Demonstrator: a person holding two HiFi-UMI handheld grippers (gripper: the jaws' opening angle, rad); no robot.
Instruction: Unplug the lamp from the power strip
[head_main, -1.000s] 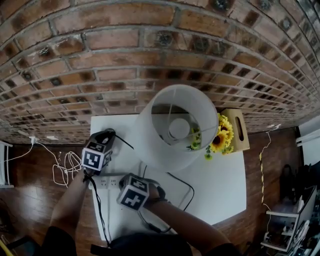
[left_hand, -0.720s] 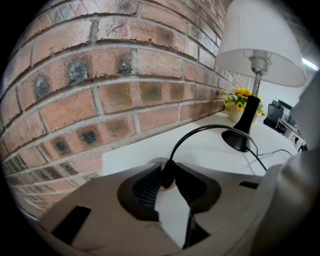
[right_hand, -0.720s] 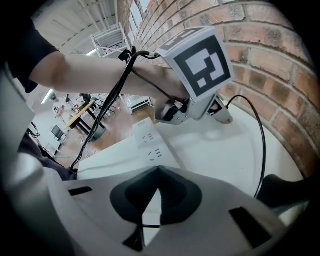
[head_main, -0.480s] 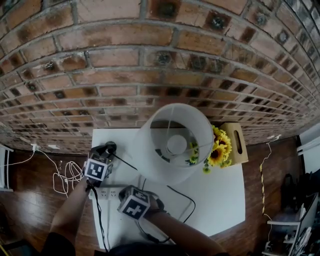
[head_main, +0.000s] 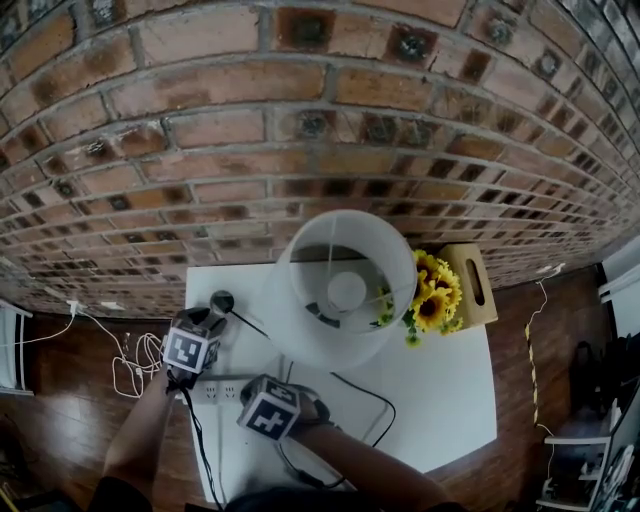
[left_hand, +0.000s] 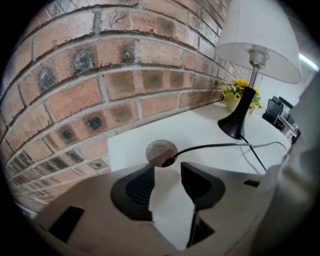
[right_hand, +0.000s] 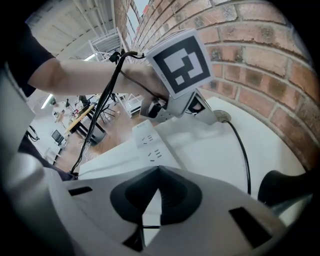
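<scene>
The lamp (head_main: 345, 285), with a white shade and a black base (left_hand: 235, 125), stands at the middle of the white table (head_main: 440, 380). Its black cord (left_hand: 215, 146) ends in a round plug (head_main: 222, 299) that lies loose on the table near the back left corner, just past my left gripper (left_hand: 167, 182). That gripper is open, with nothing between its fingers. The white power strip (right_hand: 150, 145) lies along the table's left front edge. My right gripper (right_hand: 158, 176) hovers over the strip's near end, shut on nothing.
A wooden box (head_main: 478, 270) of sunflowers (head_main: 435, 285) stands to the right of the lamp, against the brick wall (head_main: 300, 150). White cables (head_main: 135, 365) lie coiled on the wooden floor left of the table. The lamp cord loops across the table front (head_main: 370, 390).
My left gripper opened and let go of the plug, then drew back toward me. The plug now lies on the table. The right gripper stayed over the strip.
</scene>
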